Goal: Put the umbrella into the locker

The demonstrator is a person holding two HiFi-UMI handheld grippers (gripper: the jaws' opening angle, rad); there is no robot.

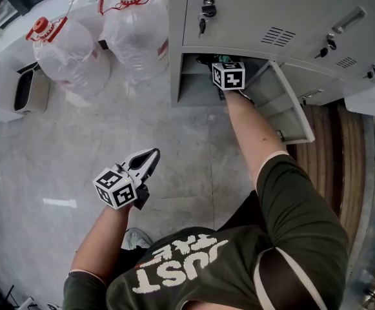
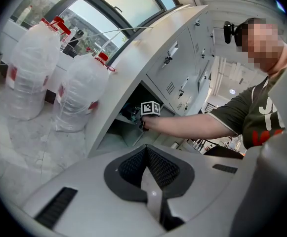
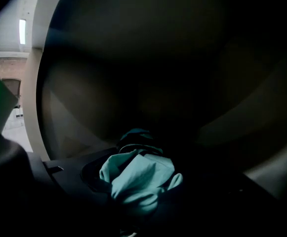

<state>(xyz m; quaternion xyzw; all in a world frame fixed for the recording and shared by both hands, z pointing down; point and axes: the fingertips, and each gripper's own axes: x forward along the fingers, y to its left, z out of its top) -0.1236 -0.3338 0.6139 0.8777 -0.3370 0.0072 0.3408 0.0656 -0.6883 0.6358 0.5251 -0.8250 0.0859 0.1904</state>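
Note:
The teal folded umbrella (image 3: 143,181) sits bunched between the dark jaws of my right gripper (image 3: 137,167), which is shut on it. The right gripper reaches into the open bottom locker compartment (image 1: 197,86); only its marker cube (image 1: 228,75) shows at the opening, and the jaws and umbrella are hidden inside. In the left gripper view a bit of teal umbrella (image 2: 132,113) shows just past that cube (image 2: 150,108). The locker door (image 1: 290,108) hangs open to the right. My left gripper (image 1: 152,154) is shut and empty over the floor, well short of the locker; its pads (image 2: 158,164) meet.
Two large clear water jugs (image 1: 68,53) (image 1: 135,28) with red caps stand on the floor left of the locker. A white bin (image 1: 29,89) stands at the far left. Wooden slats (image 1: 339,154) run along the right. Closed locker doors with keys (image 1: 206,8) are above the open compartment.

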